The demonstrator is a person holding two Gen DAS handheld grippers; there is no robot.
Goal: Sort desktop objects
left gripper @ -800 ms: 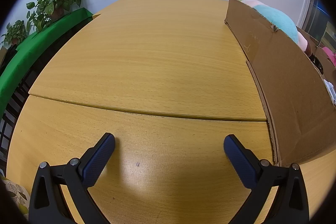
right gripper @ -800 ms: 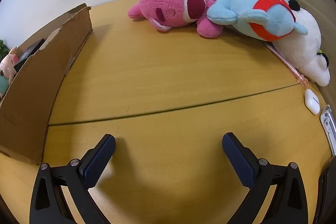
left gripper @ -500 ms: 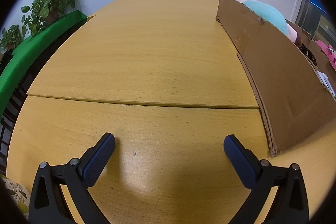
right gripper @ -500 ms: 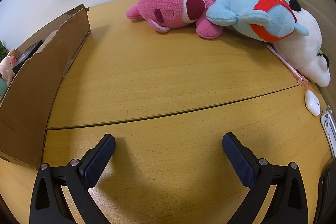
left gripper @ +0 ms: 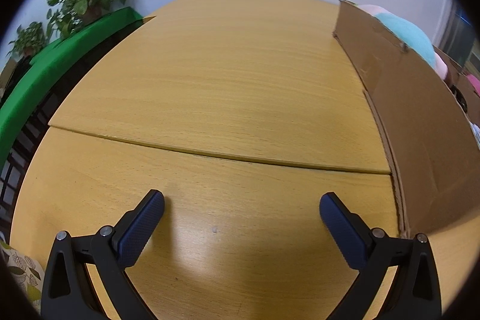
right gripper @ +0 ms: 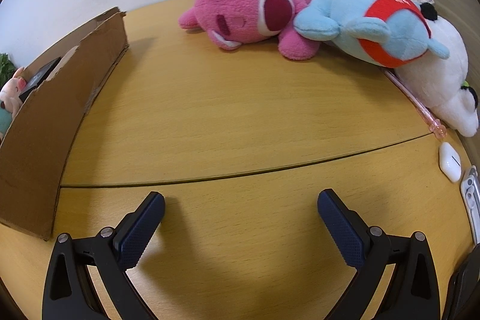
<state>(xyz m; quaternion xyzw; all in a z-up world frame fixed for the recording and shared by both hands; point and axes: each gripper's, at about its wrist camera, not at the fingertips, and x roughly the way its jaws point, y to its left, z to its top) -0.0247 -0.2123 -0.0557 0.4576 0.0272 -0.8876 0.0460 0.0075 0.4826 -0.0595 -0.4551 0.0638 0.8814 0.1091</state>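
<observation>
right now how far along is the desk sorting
Partly done: the cardboard box already holds a small pink plush and a dark item. Nothing is in hand; the left gripper and right gripper are open and empty. Left on the desk: pink plush, blue plush, white plush, pink pen, white earbud case.

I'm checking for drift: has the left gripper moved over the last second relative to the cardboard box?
Yes. In the left wrist view the cardboard box first slid left, then back right, so the open left gripper swung toward the box and away again.
</observation>
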